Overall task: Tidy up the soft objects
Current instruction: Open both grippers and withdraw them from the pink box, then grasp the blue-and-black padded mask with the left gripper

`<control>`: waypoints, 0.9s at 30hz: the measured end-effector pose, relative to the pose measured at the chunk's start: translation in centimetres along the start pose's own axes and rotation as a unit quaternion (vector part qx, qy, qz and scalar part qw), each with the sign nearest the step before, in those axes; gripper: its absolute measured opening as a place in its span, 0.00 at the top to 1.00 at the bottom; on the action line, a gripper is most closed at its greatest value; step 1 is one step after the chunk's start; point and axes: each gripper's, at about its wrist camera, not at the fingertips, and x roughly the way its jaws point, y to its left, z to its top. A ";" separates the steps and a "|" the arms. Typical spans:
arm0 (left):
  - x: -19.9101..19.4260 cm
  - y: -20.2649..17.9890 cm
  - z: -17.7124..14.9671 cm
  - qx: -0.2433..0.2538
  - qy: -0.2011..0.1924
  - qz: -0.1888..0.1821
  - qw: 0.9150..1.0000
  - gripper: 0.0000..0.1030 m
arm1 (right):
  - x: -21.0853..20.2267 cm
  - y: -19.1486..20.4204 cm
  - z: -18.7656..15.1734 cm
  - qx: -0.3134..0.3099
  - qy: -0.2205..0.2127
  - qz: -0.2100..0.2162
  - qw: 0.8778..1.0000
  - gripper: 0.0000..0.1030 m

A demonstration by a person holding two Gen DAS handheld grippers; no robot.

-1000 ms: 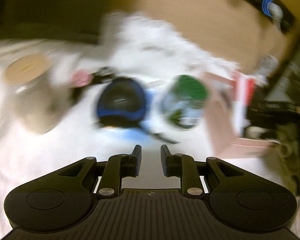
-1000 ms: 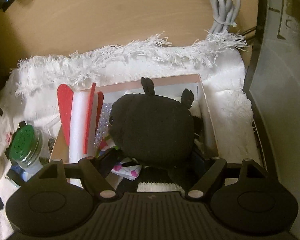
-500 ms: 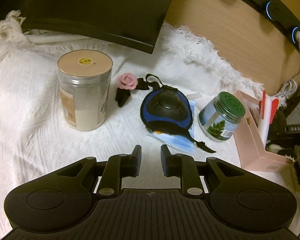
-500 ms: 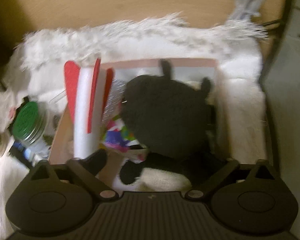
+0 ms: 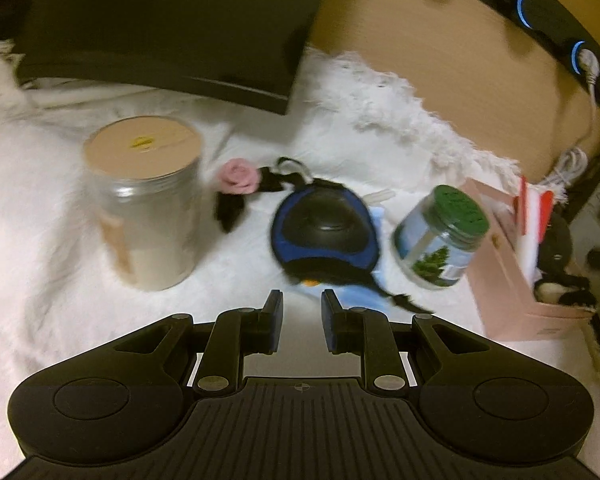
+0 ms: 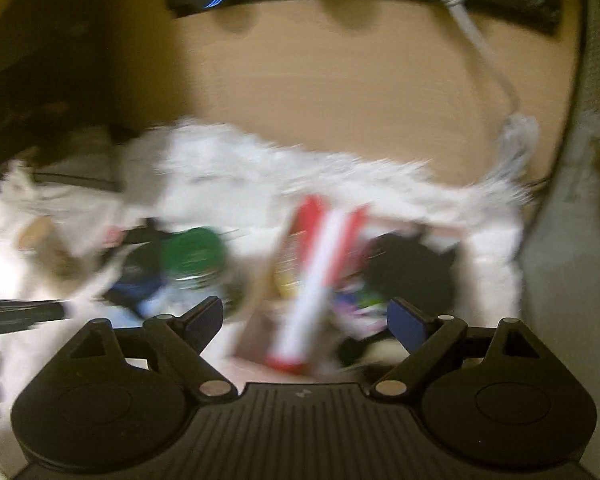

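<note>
Done: I see the black plush (image 5: pixel 556 240) already in the pink box (image 5: pixel 512 280), beside the red-white roll (image 6: pixel 320 272).
Left: mask (image 5: pixel 326 232) and pink rose (image 5: pixel 238 176) lie loose on the white cloth (image 5: pixel 40 200).
Left claw (image 5: pixel 300 312): narrow, empty, tilted down just short of the mask.
Right claw (image 6: pixel 306 320): wide, empty, above the box; view blurred.

A fringed white woven cloth (image 5: pixel 40 208) covers the tan tabletop (image 5: pixel 440 32). The moulded face mask (image 5: pixel 326 232) is black edged in blue; the small felt rose (image 5: pixel 238 176) pink; the glass jar's lid (image 5: pixel 462 210) green; the open cardboard box (image 5: pixel 504 280) pale pink.
</note>
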 end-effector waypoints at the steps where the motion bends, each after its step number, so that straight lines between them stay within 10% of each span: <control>1: 0.3 -0.2 0.3 0.001 0.002 -0.008 1.000 0.78 | 0.2 0.8 -0.5 0.011 0.009 0.017 1.000 0.13; 13: 7.1 -3.8 5.7 0.047 -0.006 -0.018 0.999 0.77 | 6.5 5.9 -8.0 0.009 0.121 0.027 0.992 0.11; 23: 9.3 -5.0 5.7 0.138 0.009 -0.067 0.988 0.74 | 6.5 7.0 -9.3 -0.015 0.108 0.036 0.993 0.01; 27: 8.0 -5.6 4.6 0.194 -0.040 -0.004 0.980 0.74 | 6.6 7.0 -9.2 -0.014 0.107 0.038 0.993 0.00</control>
